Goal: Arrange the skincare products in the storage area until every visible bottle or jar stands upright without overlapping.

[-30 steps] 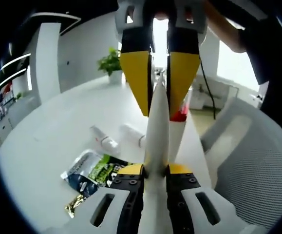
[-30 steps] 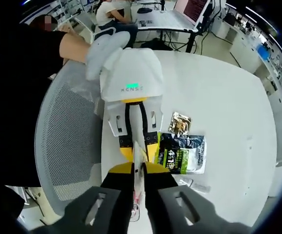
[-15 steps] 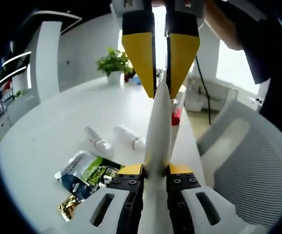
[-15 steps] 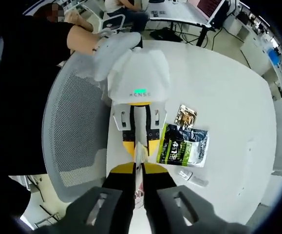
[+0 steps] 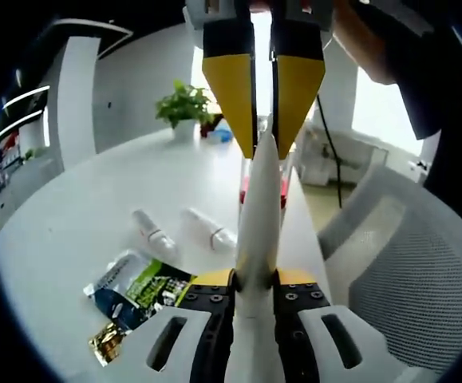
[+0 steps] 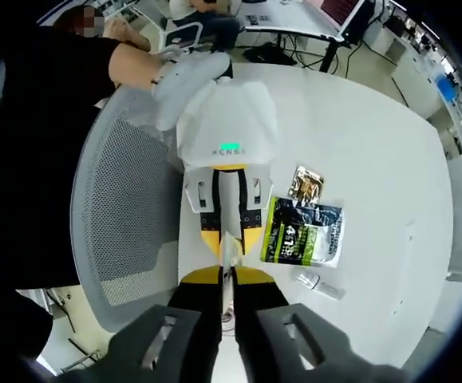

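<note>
Skincare tube [image 5: 258, 207], white and tapered, is seen in the left gripper view clamped at its wide end between the closed jaws of the left gripper [image 5: 254, 281], while the right gripper [image 5: 263, 120] comes down from above with its yellow pads pinched on the narrow tip. Two white bottles [image 5: 152, 231] and [image 5: 211, 230] lie on their sides on the white table [image 5: 79, 215], just apart from each other, near a green sachet [image 5: 139, 286]. A red-filled container [image 5: 283, 187] is partly hidden behind the tube. A slip is judged likely if one gripper lets go early: the tube, held aloft by both ends, could drop onto the lying bottles or roll off the table edge beside the mesh chair [image 5: 406, 271].

In the right gripper view, the right gripper [image 6: 228, 275] is closed on the thin end of the tube [image 6: 229, 257], facing the left gripper [image 6: 230, 231] just beyond. The sachet [image 6: 302, 233] lies flat beside them.
</note>
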